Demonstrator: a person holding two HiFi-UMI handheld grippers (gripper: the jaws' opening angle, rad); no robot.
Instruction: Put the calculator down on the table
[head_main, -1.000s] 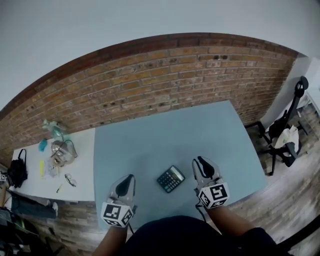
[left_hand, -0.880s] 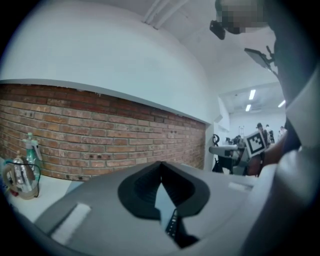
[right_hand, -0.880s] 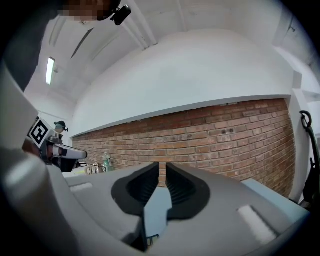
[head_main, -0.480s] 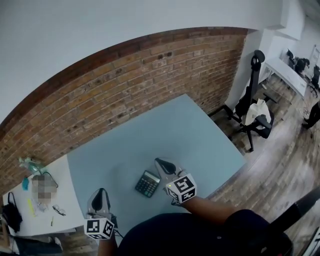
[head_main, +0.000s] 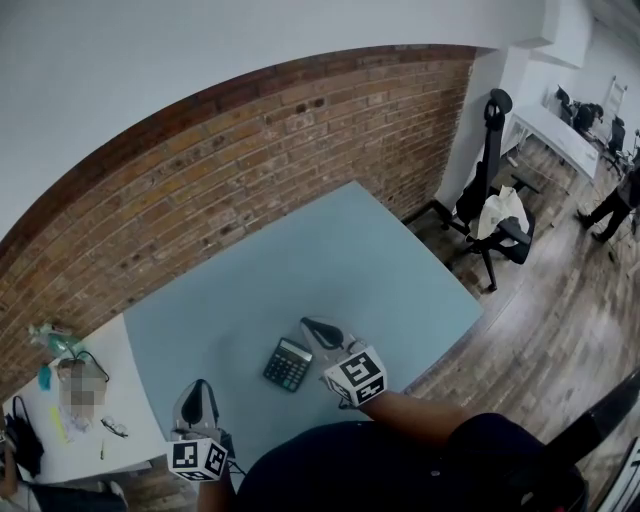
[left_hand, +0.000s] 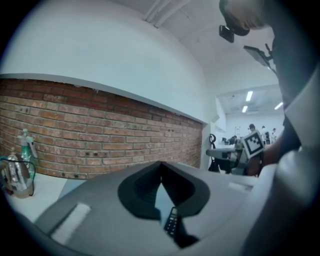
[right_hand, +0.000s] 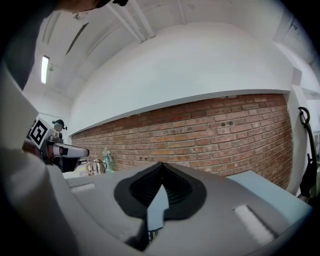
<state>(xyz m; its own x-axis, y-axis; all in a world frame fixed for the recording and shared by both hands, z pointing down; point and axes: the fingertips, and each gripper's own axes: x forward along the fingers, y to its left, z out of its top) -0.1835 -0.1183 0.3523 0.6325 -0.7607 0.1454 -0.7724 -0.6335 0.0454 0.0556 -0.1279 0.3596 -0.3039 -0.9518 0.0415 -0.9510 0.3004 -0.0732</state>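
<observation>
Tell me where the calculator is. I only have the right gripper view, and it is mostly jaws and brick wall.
Observer: The calculator lies flat on the blue table, close beside the right gripper, on its left.
Operator: Is the left gripper carrying anything?
Observer: No. The left gripper has its jaws together, with nothing between them.
Operator: Anything on the chair at my right edge?
Observer: A pale cloth is draped over the office chair.

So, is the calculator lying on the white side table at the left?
No, the calculator lies flat on the blue table, apart from the white table.
</observation>
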